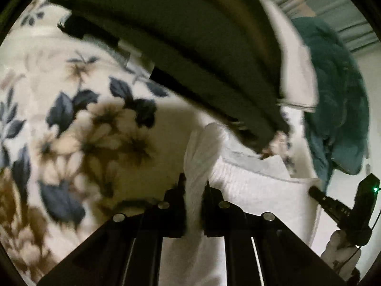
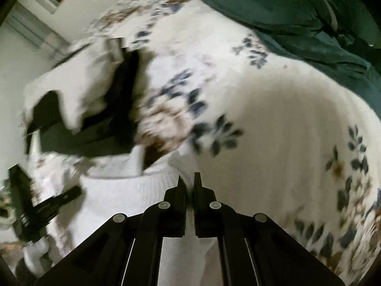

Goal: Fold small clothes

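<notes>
Ribbed white knit garment on a soft, matt floral blanket.

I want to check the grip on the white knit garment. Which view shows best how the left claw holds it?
The left wrist view: the left claw is shut on a bunched fold of the white knit garment, seen close up. The right wrist view shows that claw only small and blurred at the left edge.

A home bedroom: floral bedsheet, teal blanket, folded clothes.
</notes>
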Available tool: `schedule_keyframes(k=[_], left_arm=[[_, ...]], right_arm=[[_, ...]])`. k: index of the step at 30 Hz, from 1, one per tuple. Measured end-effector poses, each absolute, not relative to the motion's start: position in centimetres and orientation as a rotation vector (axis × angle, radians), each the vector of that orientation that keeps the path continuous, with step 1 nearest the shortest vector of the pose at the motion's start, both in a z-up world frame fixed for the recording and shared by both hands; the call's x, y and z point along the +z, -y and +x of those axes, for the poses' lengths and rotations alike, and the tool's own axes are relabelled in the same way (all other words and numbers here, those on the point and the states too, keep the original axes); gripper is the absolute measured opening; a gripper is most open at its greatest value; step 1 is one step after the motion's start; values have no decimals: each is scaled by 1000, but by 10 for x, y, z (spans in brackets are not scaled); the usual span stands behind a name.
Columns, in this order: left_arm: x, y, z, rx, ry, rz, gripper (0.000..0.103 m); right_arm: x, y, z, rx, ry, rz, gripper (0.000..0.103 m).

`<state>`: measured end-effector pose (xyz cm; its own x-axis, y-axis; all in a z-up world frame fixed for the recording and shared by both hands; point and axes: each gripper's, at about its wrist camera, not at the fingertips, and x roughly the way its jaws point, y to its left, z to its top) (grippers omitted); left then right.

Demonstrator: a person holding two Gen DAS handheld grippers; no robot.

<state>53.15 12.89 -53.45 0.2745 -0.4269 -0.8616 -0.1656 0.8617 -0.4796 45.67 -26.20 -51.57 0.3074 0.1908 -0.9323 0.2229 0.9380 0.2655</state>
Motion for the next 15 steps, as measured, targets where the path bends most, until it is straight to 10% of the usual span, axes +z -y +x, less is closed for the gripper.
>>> schedule_keyframes(k=[10,15], left_arm=[[-547,-144,514,-232,-1351,-587,8],[-544,-152,513,-288,-1370,-645,12]], right_arm=[[-558,273,459,58,-1402,561,6],[-551,298,449,134,-1388,701,52]])
